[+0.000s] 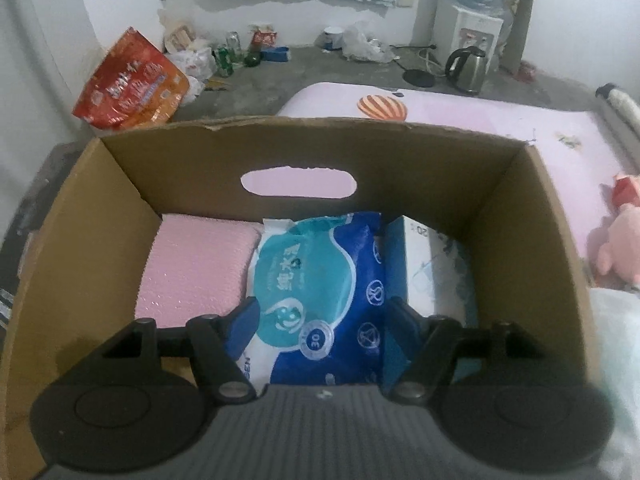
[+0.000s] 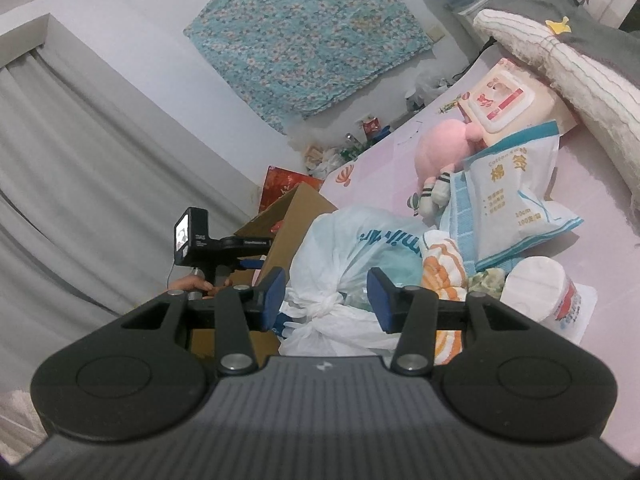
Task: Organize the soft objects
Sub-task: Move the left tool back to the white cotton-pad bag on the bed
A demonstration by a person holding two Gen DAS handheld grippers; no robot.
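The left gripper (image 1: 320,312) hangs over the open cardboard box (image 1: 516,216), angled steeply down into it, blue pads spread to either side of the wet-wipe pack (image 1: 320,280). Whether the pads actually press on it cannot be told from here. The pack is a glossy, soft plastic pouch, blue and teal with a round lid sticker near the gripper end; its long axis runs straight ahead from the gripper toward the box's far wall with the oval handle cutout. Just left of the pack lies a pink quilted pad (image 1: 196,268), flat and dimpled. To the right stands a white box-shaped packet (image 1: 436,272).

The right gripper (image 2: 326,294) is released, nothing clamped, its pads straddling a crinkly white plastic bag (image 2: 340,248) knotted at the neck. Ahead and to the right sits a heap on the pink bed sheet (image 2: 600,360): a fuzzy pink plush toy (image 2: 440,144), a cotton-swab pouch (image 2: 508,196), a striped orange towel (image 2: 444,268).
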